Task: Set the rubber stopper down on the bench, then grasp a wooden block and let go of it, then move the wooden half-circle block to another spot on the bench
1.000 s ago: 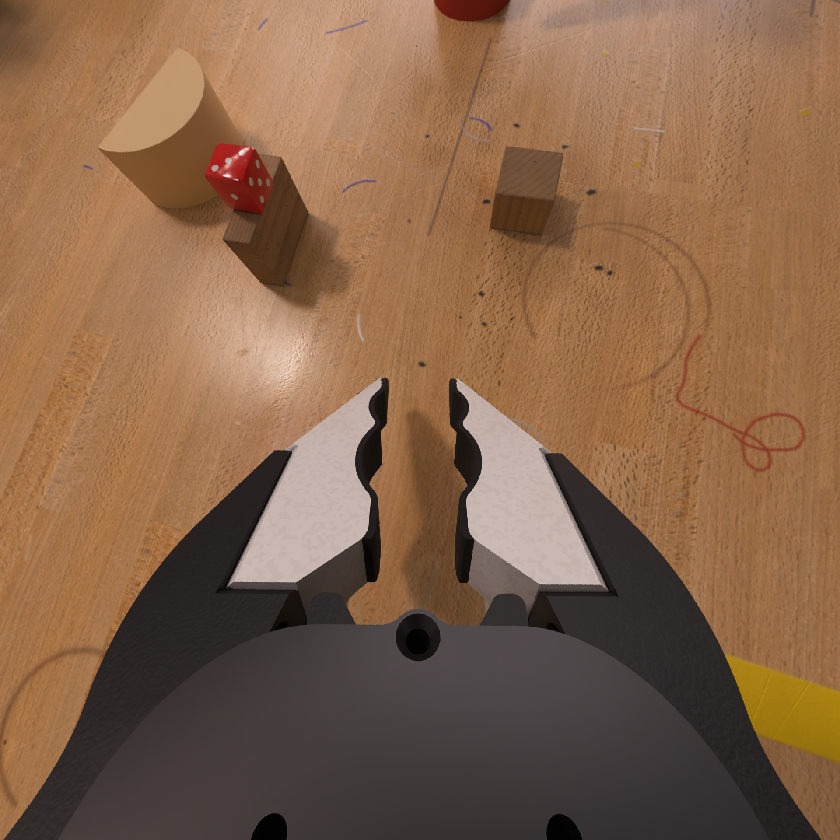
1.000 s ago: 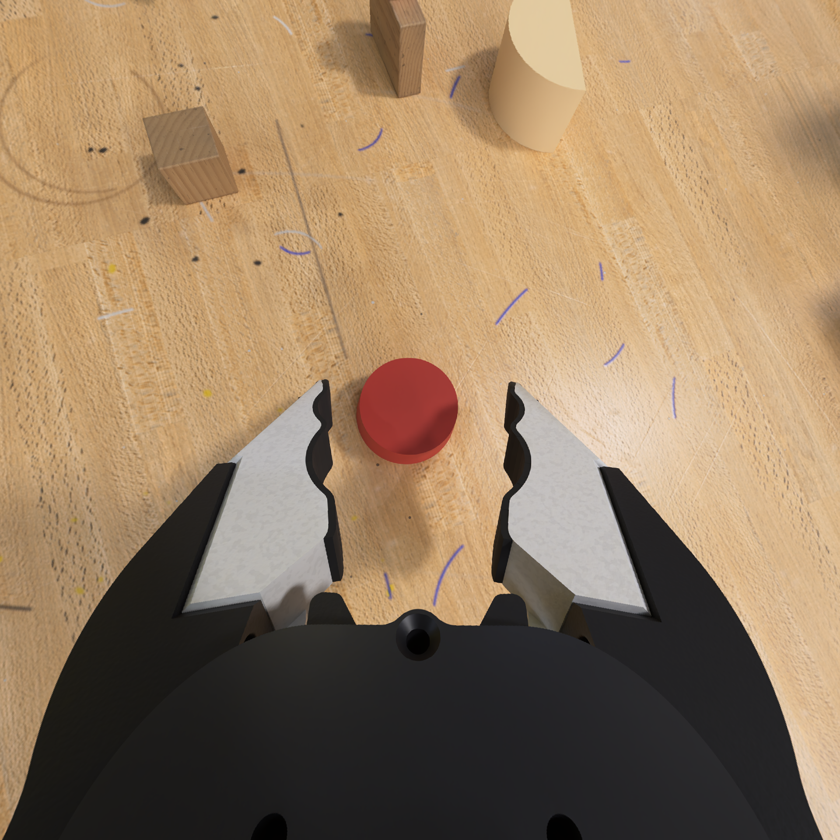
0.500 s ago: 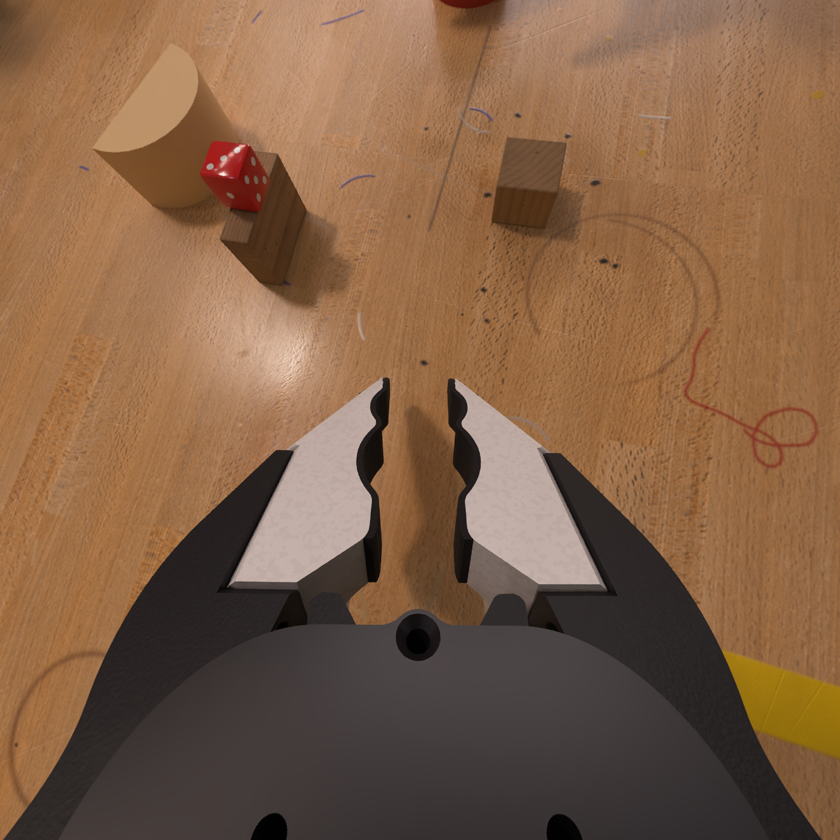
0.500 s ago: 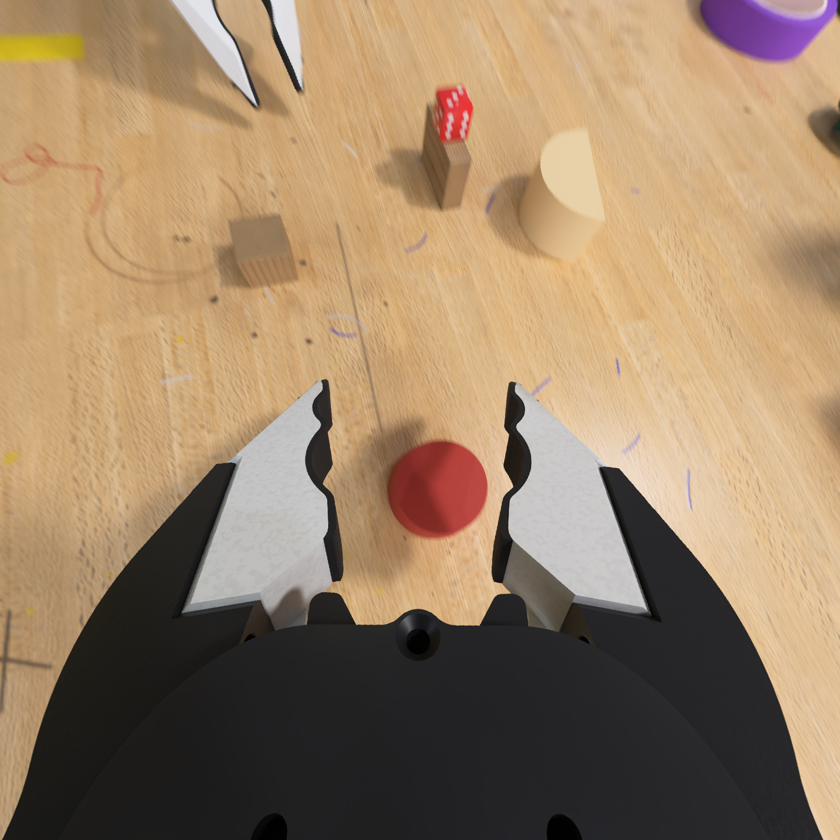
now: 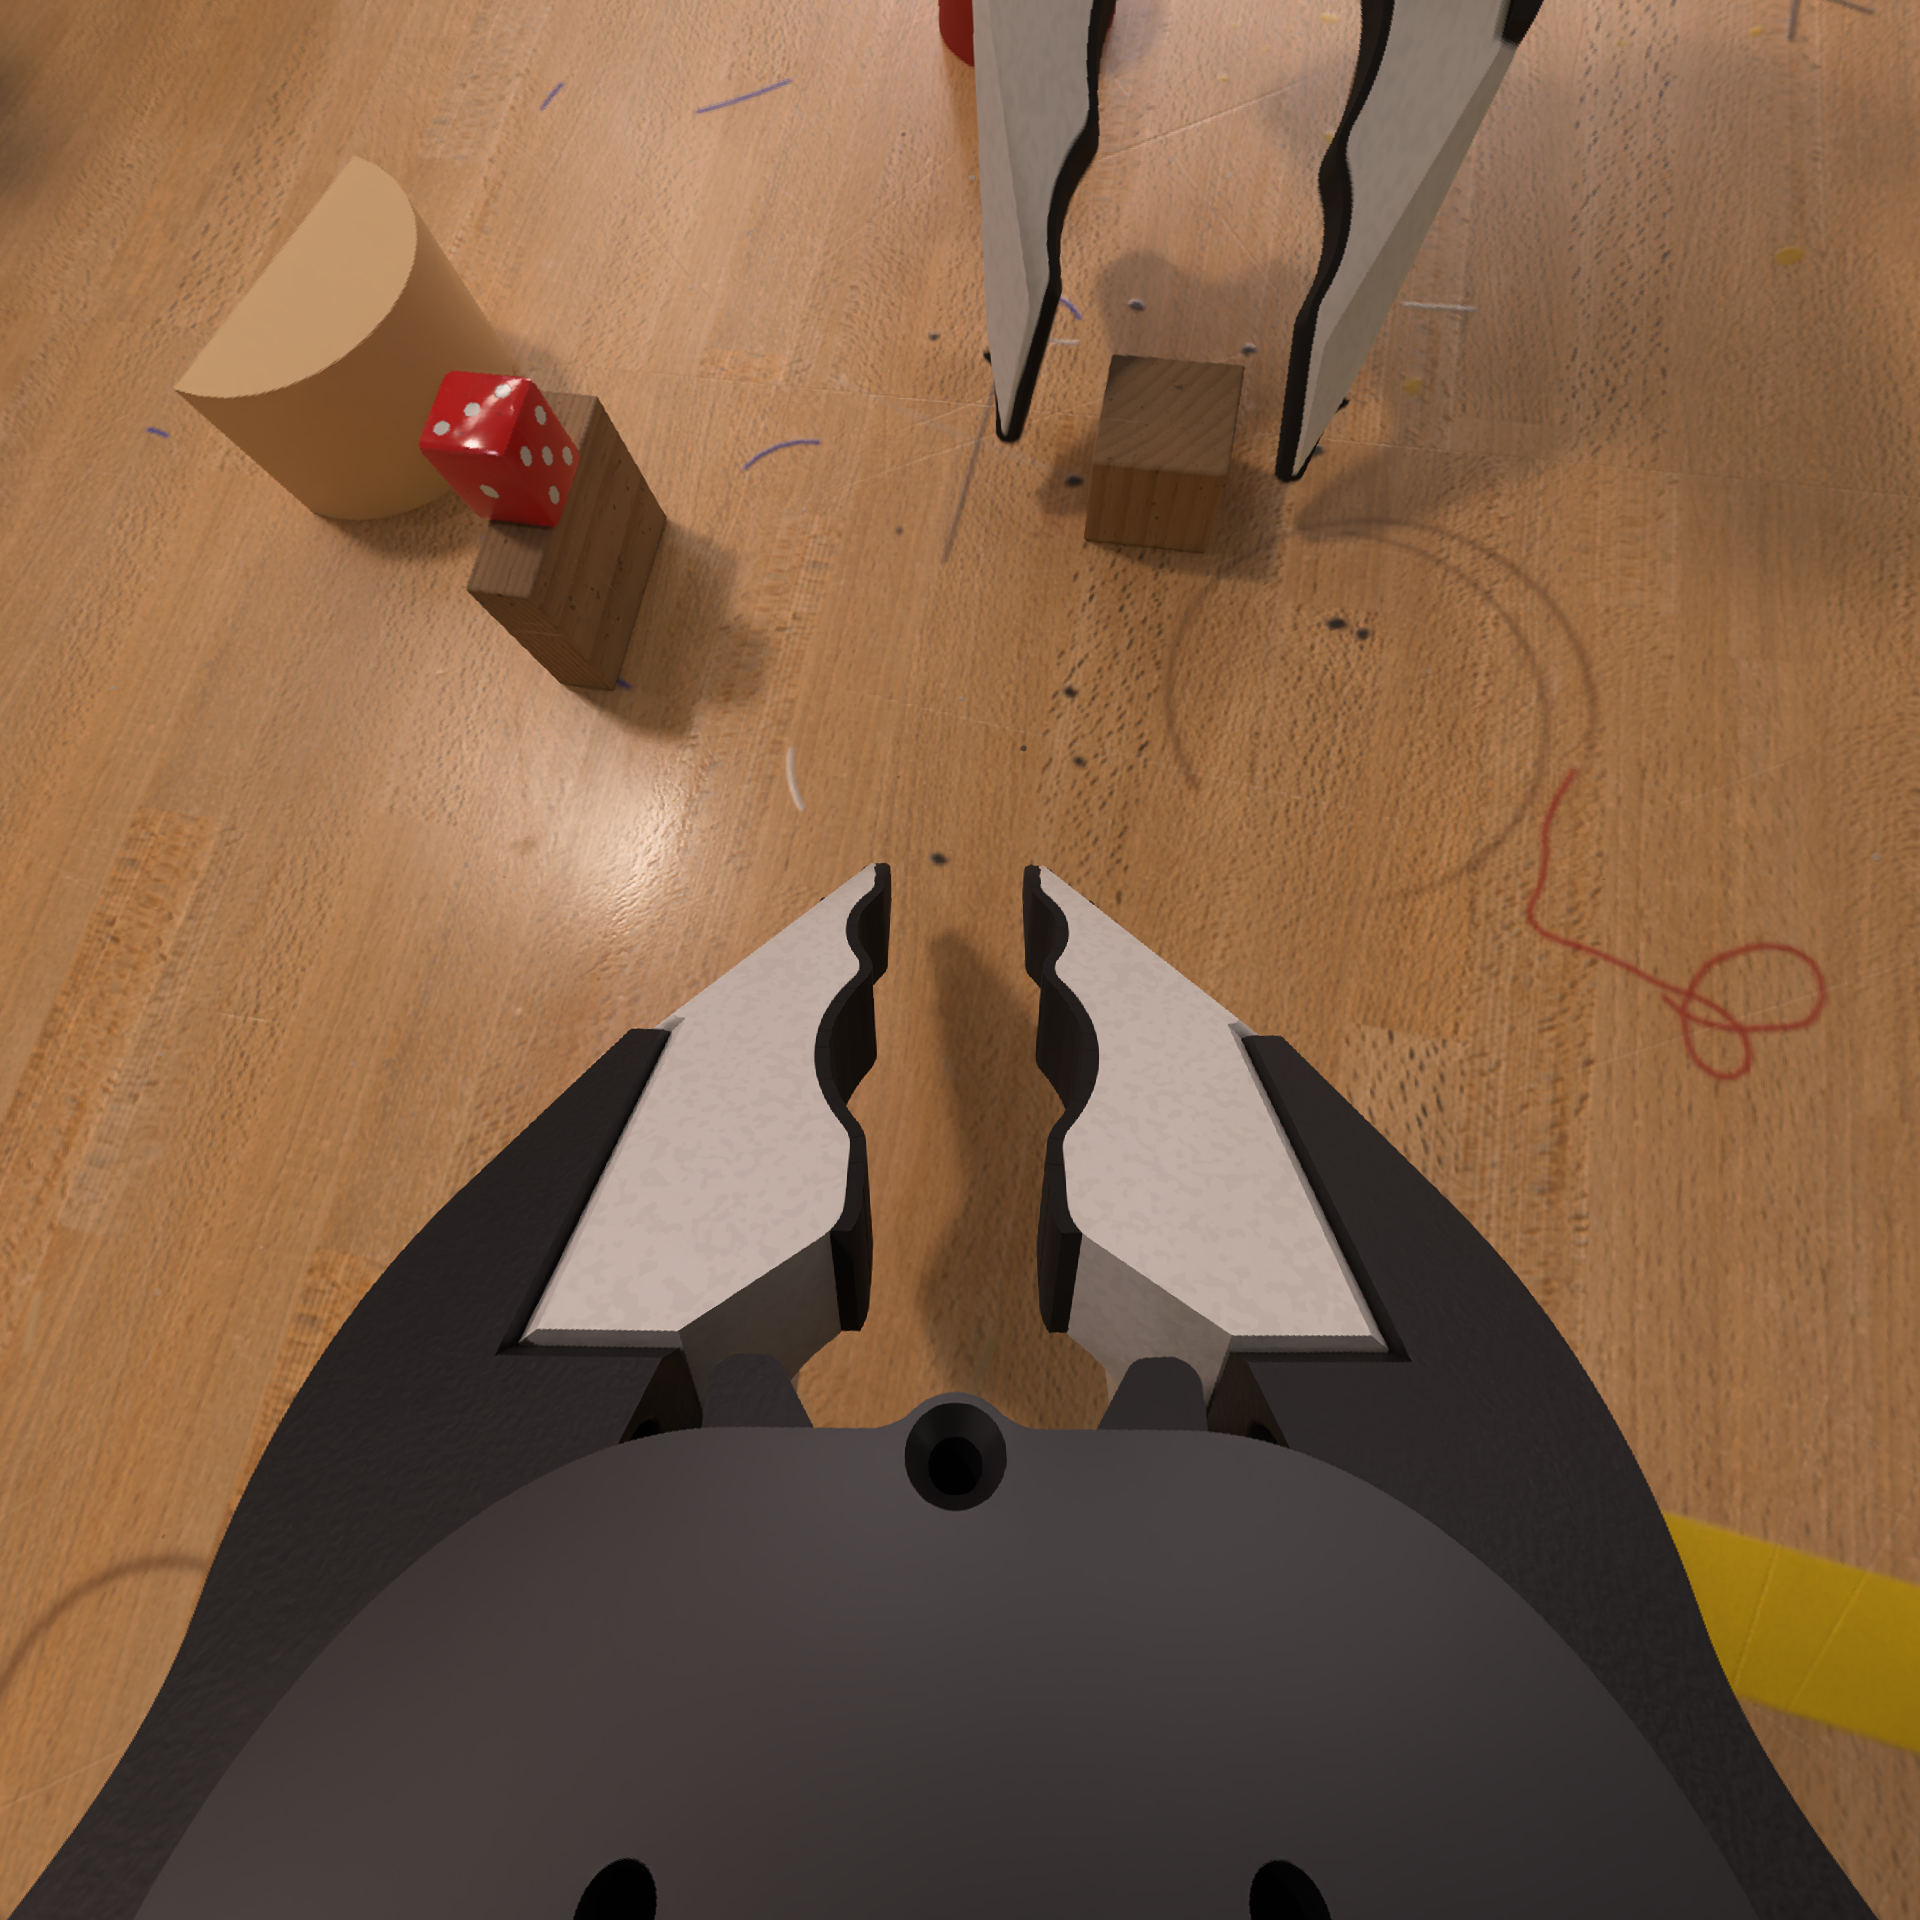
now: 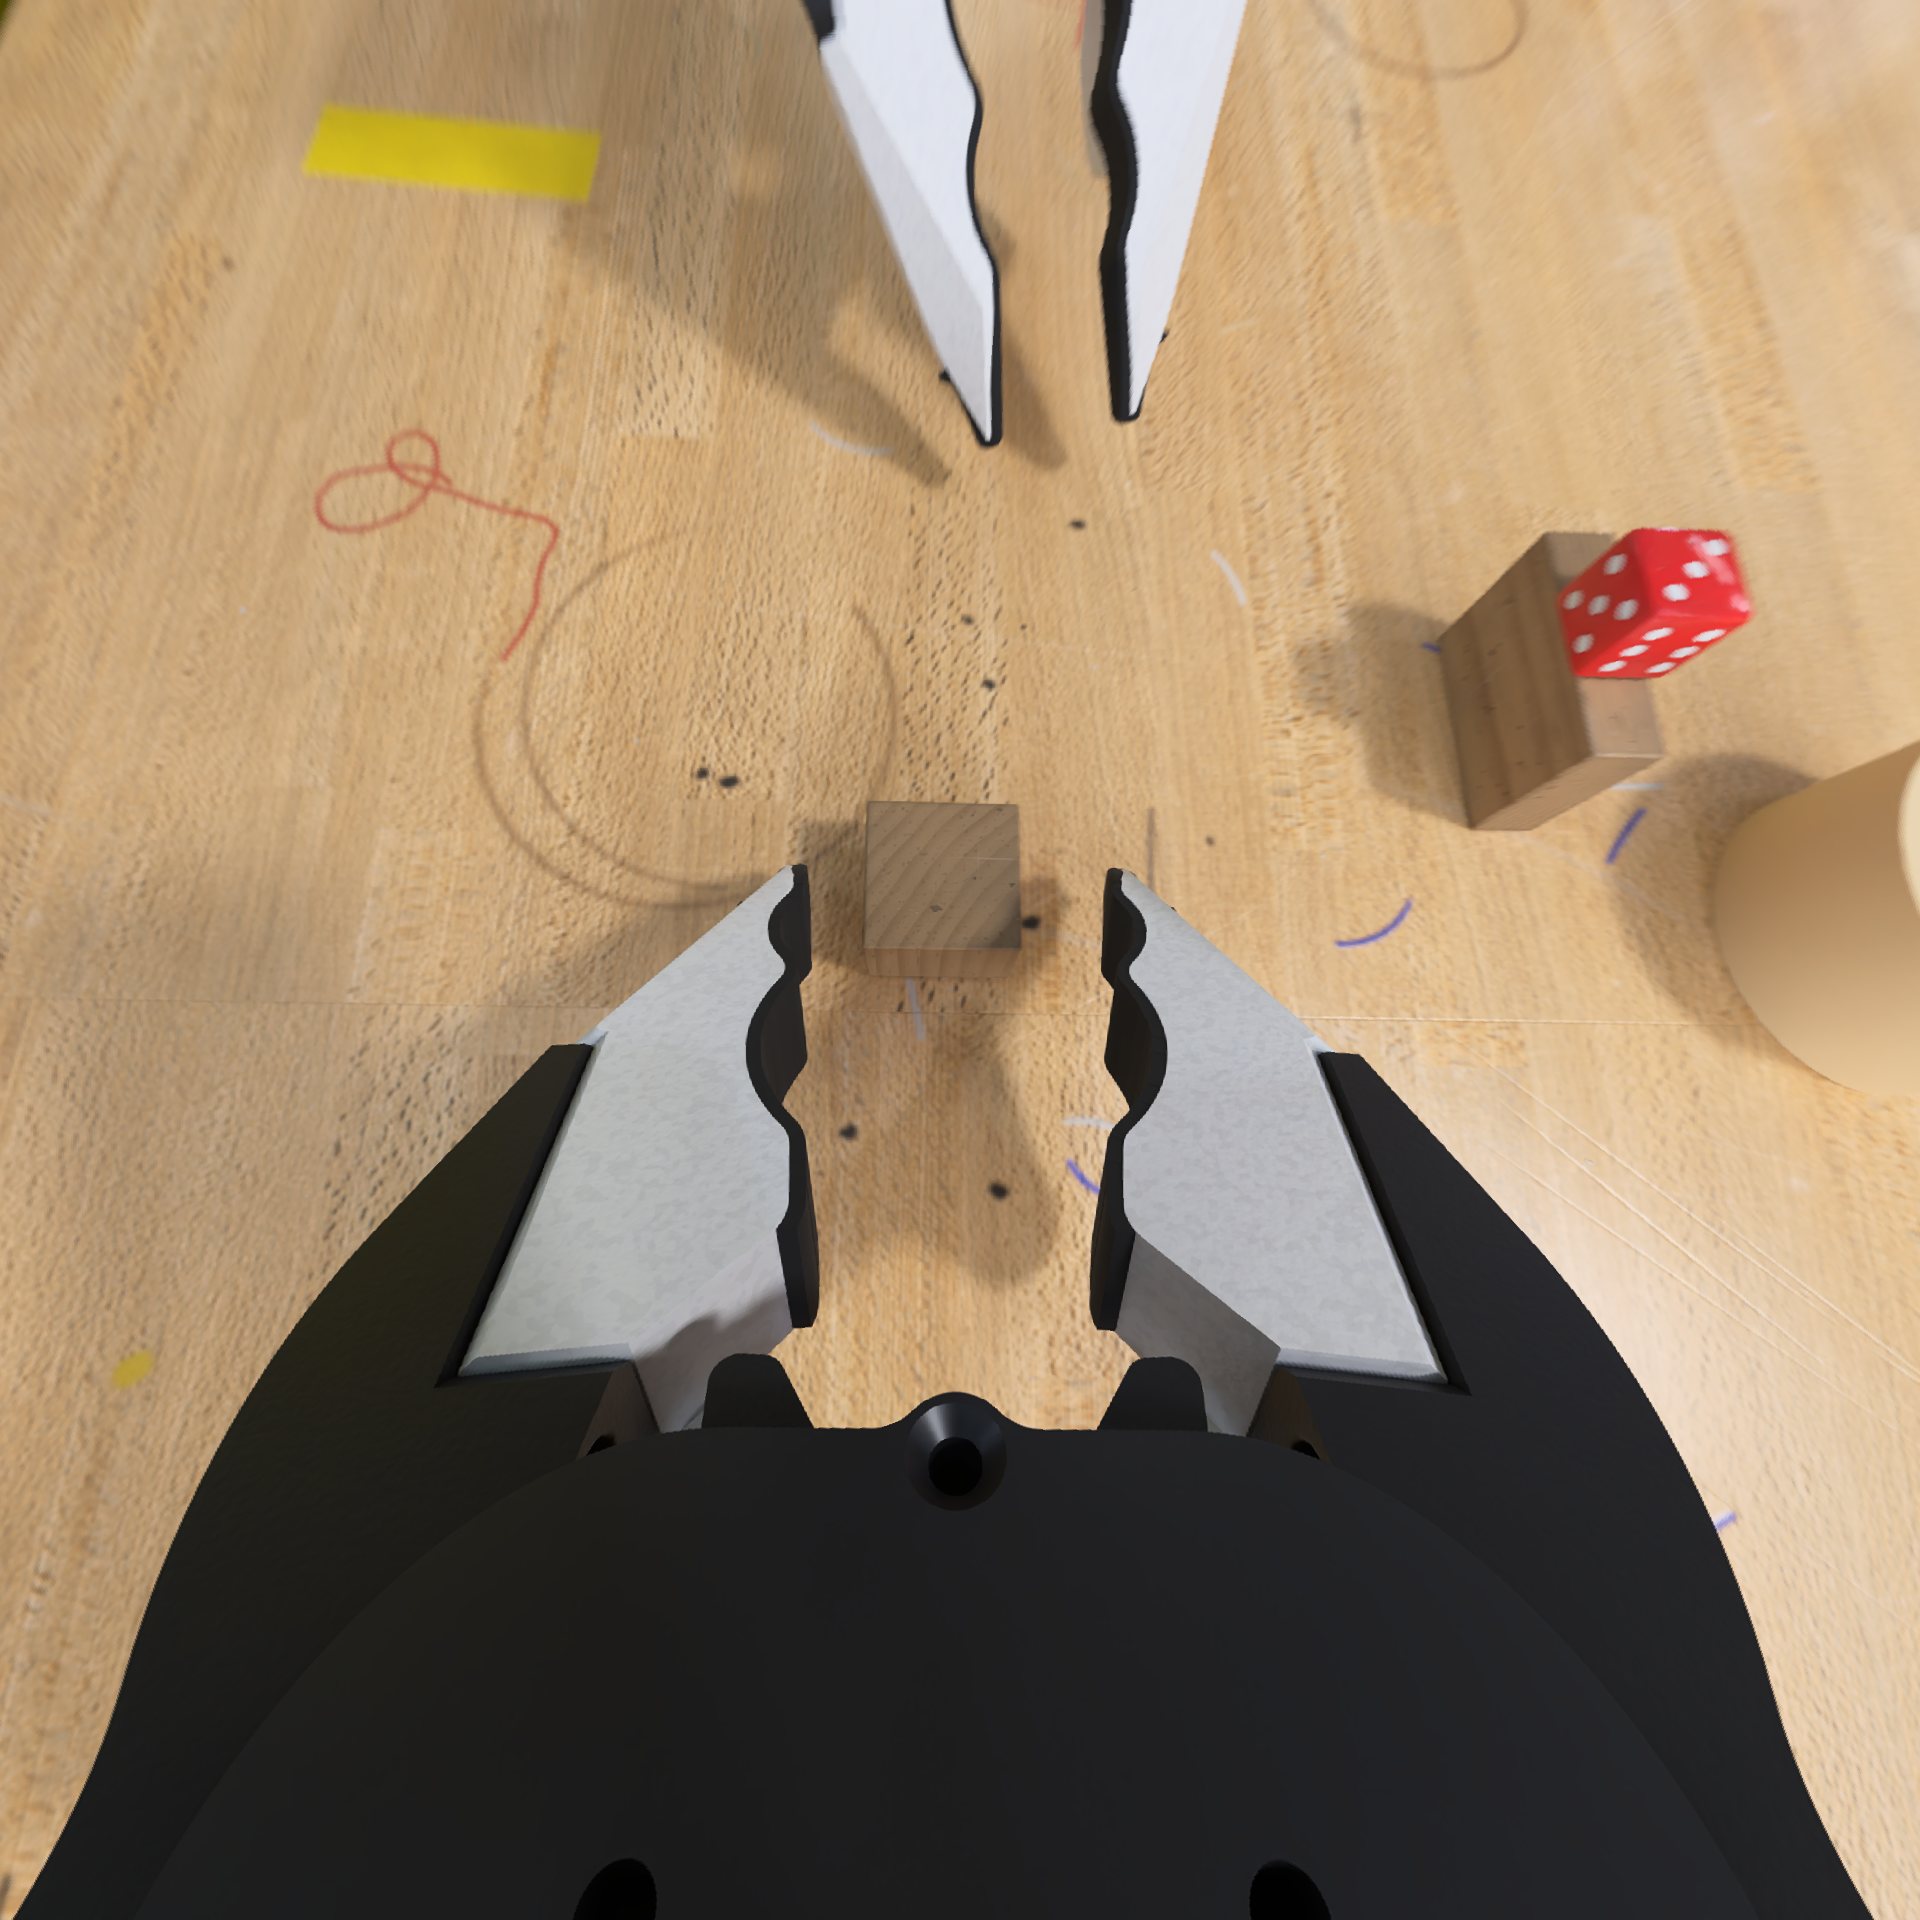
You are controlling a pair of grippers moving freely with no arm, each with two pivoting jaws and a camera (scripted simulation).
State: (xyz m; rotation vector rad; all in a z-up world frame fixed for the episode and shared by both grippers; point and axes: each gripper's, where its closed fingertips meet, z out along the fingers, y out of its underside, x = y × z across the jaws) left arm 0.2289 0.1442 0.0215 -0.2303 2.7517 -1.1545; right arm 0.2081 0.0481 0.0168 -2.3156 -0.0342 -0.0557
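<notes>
My right gripper straddles the cube, jaws open, ready to grasp; left gripper idles, jaws narrowly open, empty.

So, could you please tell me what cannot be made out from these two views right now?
- Rubber stopper: left wrist view, only a red sliver shows, cut by the top edge and hidden behind the right claw.
- Half-circle block: right wrist view, cut off by the right edge.
- Tall block top: both views, the red die covers it.
- Yellow tape: right wrist view, blurred.
</notes>
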